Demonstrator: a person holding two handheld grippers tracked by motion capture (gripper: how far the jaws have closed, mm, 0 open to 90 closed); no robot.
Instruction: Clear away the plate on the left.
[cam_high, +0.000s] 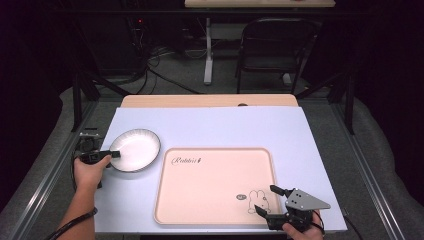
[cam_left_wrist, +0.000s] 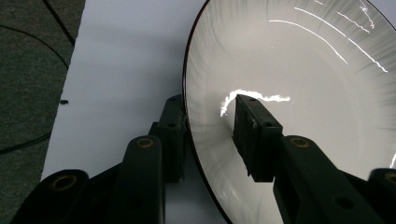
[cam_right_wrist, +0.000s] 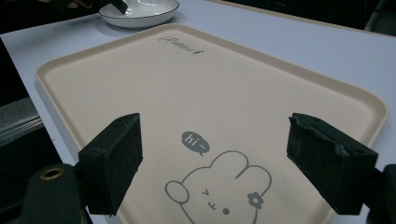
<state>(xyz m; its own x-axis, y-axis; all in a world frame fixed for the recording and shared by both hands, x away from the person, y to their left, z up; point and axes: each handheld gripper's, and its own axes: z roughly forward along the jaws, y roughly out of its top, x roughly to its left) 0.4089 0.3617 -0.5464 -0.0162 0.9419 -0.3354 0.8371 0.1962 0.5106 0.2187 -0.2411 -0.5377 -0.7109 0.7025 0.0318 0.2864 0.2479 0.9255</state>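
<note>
High view: white table (cam_high: 210, 125) with a plate at left, a tray in the middle, a gripper at each near corner.
Plate (cam_high: 135, 149): white, shallow, dark-rimmed; flat on the table at the left, just beside the tray's far left corner, not touching it.
Tray (cam_high: 200, 200): cream, rounded corners, raised edge; script lettering near the far left corner, a rabbit drawing (cam_high: 257, 200) with a small "hi~" bubble near the near right corner.
Left gripper (cam_high: 114, 154): held in the left hand (cam_high: 90, 170) at the table's left edge; jaws closed down on the plate's near left rim.
Left gripper view: one jaw outside the plate (cam_left_wrist: 303, 93) over the table, the other inside on the white surface, rim pinched between them.
Right gripper (cam_high: 274, 199): held in the right hand (cam_high: 302, 231) at the near right; jaws spread wide, holding nothing, over the tray's near right corner by the rabbit.
Right gripper view: both black pads wide apart above the rabbit drawing (cam_right_wrist: 219, 196); plate (cam_right_wrist: 140, 11) and left gripper (cam_right_wrist: 116, 5) far off at upper left.
Beyond the table: grey floor, a dark folding chair (cam_high: 275, 45), cables.
</note>
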